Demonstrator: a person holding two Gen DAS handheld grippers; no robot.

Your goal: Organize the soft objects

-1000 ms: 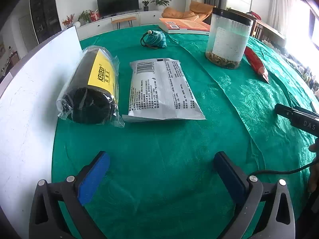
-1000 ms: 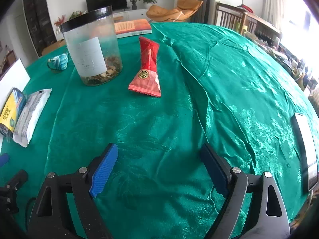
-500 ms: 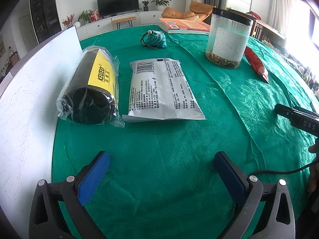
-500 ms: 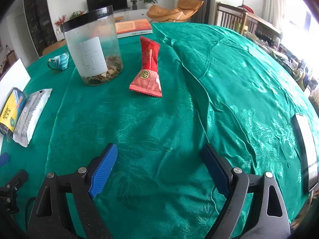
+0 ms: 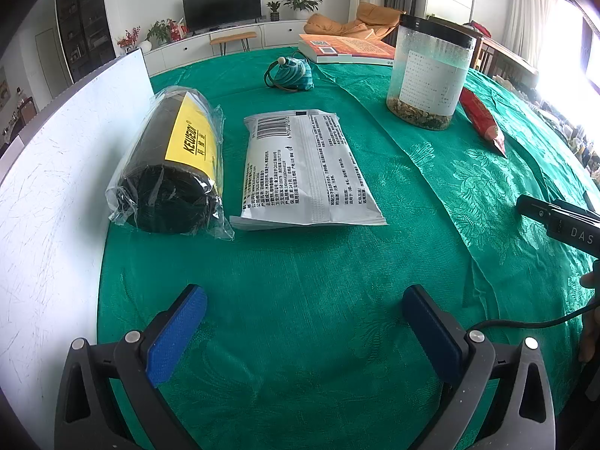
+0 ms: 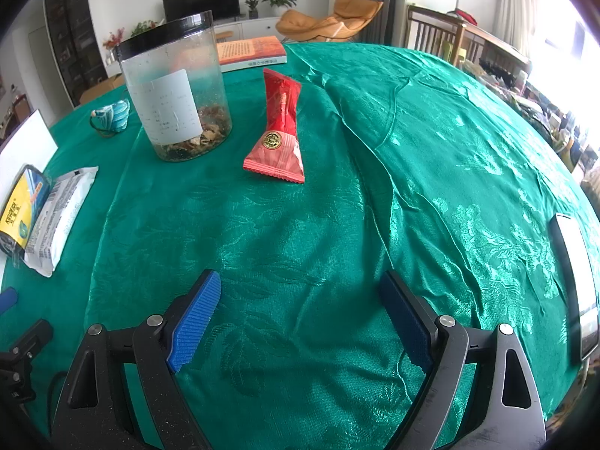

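Observation:
A black roll in clear plastic with a yellow label (image 5: 172,167) lies beside a white soft packet (image 5: 303,172) on the green tablecloth; both also show at the left edge of the right wrist view, the roll (image 6: 17,210) and the packet (image 6: 60,217). A red snack packet (image 6: 279,127) lies ahead of my right gripper (image 6: 300,318), which is open and empty above the cloth. It shows in the left wrist view too (image 5: 482,122). A small teal pouch (image 5: 292,75) sits farther back. My left gripper (image 5: 303,328) is open and empty, short of the roll and white packet.
A clear jar with a black lid (image 6: 174,86) stands left of the red packet. An orange book (image 6: 251,50) lies at the back. A white board (image 5: 56,187) lies along the left. A phone (image 6: 573,262) lies at the right edge. The cloth has folds (image 6: 375,120).
The right wrist view has crept slightly forward toward the red packet. The left gripper has hardly moved. Both stay open.

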